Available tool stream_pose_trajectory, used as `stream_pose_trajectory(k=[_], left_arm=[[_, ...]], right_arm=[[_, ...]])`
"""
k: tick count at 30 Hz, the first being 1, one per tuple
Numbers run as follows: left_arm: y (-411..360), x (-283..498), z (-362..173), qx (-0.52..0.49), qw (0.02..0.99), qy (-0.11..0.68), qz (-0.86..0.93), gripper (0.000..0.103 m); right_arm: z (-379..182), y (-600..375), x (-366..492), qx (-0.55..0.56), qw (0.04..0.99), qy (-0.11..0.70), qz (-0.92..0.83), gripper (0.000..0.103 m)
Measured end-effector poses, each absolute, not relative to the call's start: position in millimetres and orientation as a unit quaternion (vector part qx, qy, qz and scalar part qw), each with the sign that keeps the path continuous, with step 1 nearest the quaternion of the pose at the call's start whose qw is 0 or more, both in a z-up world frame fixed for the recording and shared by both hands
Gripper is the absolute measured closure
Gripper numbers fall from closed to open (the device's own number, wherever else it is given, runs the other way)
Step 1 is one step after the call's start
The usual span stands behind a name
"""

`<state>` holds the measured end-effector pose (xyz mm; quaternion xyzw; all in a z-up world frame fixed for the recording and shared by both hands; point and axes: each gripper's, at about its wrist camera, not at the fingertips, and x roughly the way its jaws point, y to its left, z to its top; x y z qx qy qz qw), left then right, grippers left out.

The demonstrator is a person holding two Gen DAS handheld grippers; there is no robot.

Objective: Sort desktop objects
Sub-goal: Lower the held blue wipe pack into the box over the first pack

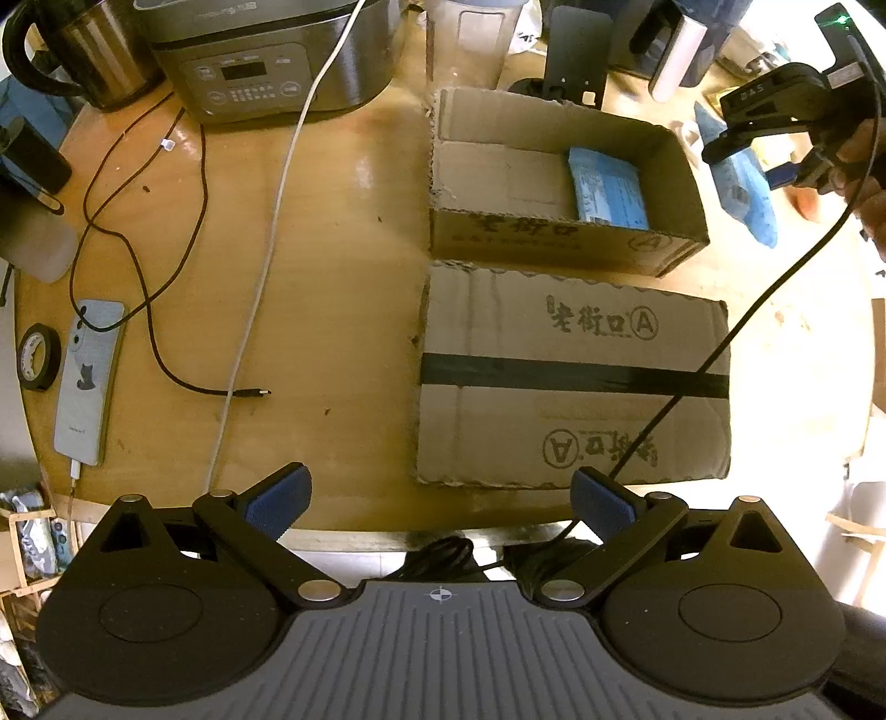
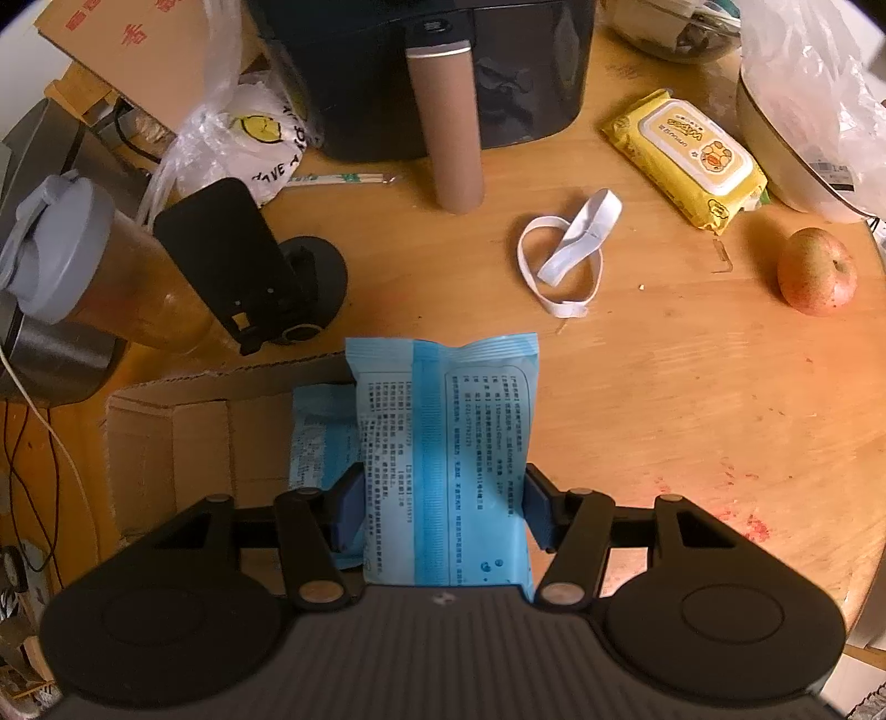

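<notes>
My right gripper [image 2: 446, 507] is shut on a blue wipes pack [image 2: 448, 443] and holds it above the right end of an open cardboard box [image 2: 166, 437]. A second blue pack [image 2: 318, 437] lies inside that box; it also shows in the left wrist view [image 1: 609, 188], in the box [image 1: 498, 171]. The right gripper with its held pack [image 1: 745, 194] shows at the far right of that view. My left gripper [image 1: 437, 501] is open and empty, near the table's front edge, just before a flat taped cardboard box [image 1: 570, 376].
Left view: a phone [image 1: 88, 382], tape roll [image 1: 37, 357], black cable [image 1: 138, 277], white cable [image 1: 271, 232], rice cooker [image 1: 266, 55], kettle [image 1: 72, 50]. Right view: yellow wipes pack [image 2: 686, 160], white elastic band [image 2: 565, 255], apple [image 2: 817, 271], cardboard tube [image 2: 448, 127], phone stand [image 2: 249, 266], tumbler [image 2: 66, 260].
</notes>
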<state>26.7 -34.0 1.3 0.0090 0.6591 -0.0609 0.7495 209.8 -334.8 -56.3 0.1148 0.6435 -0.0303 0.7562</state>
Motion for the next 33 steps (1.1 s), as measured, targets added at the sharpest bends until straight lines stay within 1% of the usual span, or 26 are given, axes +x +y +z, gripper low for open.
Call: stream_pose_trajectory(k=[33], left_arm=[[-17,31,0,0.003,0.751,0.658,-0.059,0.0]], right_arm=[[-55,-293,217,0.108,0.757,0.645,-0.012,0.047]])
